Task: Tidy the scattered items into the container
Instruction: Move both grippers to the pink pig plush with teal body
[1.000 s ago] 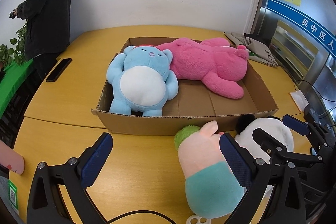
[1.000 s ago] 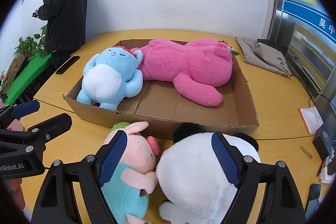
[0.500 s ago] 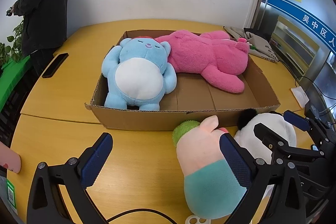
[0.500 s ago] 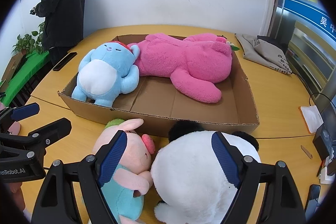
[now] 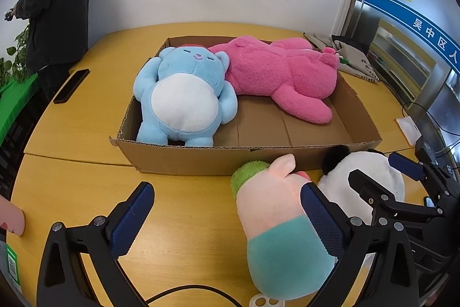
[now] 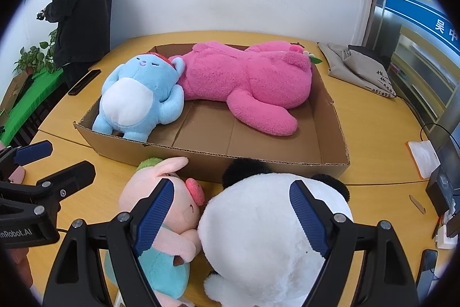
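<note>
Two plush toys already lay in the cardboard box (image 5: 244,160): a blue bear (image 5: 184,97) at its 9 o'clock side and a pink bear (image 5: 276,76) stretched across the 12 to 3 o'clock part. Two more waited on the counter (image 5: 86,192), right against the box's near wall: a pink pig toy (image 6: 161,209) and, touching it at its 3 o'clock, a white panda toy (image 6: 270,232). The right claw (image 6: 234,217) stood wide over the panda's rounded body, its blue pads not visibly pressing the fur. The left claw (image 5: 227,220) was also wide; its right finger sat beside the pig, and only bare counter lay between the pads. The panda looked about as broad as the span, so closing there risked pinching only loose fur and slipping off during the lift. The left pad was close to the pig's head and could snag it, dragging both toys. A low carry could catch the box's near wall and shove the box away.
</note>
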`<state>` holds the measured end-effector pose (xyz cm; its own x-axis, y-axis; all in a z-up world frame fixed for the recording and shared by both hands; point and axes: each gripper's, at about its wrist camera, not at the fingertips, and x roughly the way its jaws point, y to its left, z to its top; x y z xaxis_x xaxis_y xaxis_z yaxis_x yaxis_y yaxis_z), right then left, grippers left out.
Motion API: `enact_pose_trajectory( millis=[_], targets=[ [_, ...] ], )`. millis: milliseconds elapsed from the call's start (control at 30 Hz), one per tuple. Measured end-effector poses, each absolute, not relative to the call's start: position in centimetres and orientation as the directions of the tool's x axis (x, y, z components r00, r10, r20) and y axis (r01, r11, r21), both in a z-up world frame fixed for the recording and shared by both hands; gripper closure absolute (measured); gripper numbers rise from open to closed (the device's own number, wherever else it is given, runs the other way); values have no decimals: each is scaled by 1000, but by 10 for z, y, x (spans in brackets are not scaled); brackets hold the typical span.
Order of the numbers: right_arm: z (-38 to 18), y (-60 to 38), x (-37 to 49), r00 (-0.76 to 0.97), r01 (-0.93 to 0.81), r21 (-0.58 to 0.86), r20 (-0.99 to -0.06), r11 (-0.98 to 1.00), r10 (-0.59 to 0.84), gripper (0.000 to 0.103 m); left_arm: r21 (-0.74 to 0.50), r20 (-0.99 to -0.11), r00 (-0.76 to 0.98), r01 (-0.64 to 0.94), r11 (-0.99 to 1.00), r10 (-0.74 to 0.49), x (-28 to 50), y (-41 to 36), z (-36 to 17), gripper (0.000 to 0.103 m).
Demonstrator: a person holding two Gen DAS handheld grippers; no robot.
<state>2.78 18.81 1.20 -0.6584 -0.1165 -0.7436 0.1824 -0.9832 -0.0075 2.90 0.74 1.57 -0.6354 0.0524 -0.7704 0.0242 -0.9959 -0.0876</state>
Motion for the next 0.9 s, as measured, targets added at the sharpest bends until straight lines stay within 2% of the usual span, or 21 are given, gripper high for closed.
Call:
enact_pose_trajectory(
  millis=[233, 400, 567, 667, 800, 900],
  targets=[
    [6, 188, 30, -640, 189, -2, -759, -982, -122, 20, -122, -784, -614, 17, -992, 86, 24, 4, 11, 0],
    [7, 185, 41, -607, 246, 36, -773, -969, -182, 20, -147, -797, -594, 15, -989, 109, 21, -1, 7, 0],
    [-10, 167, 59, -486, 362, 140, -815, -922, -315, 20, -193, -823, -544, 2, -981, 161, 8, -1, -10, 0],
    [-38, 151, 58, -399, 378, 184, -852, -907, -339, 22, -220, -843, -498, -21, -975, 201, -2, 2, -26, 0],
    [-57, 145, 50, -300, 375, 340, -836, -862, -460, 22, -266, -863, -434, -44, -963, 258, -19, 6, -52, 0],
    [-62, 144, 48, -288, 357, 368, -831, -859, -476, 20, -358, -850, -400, -38, -933, 343, -24, 0, -65, 0]
  ],
)
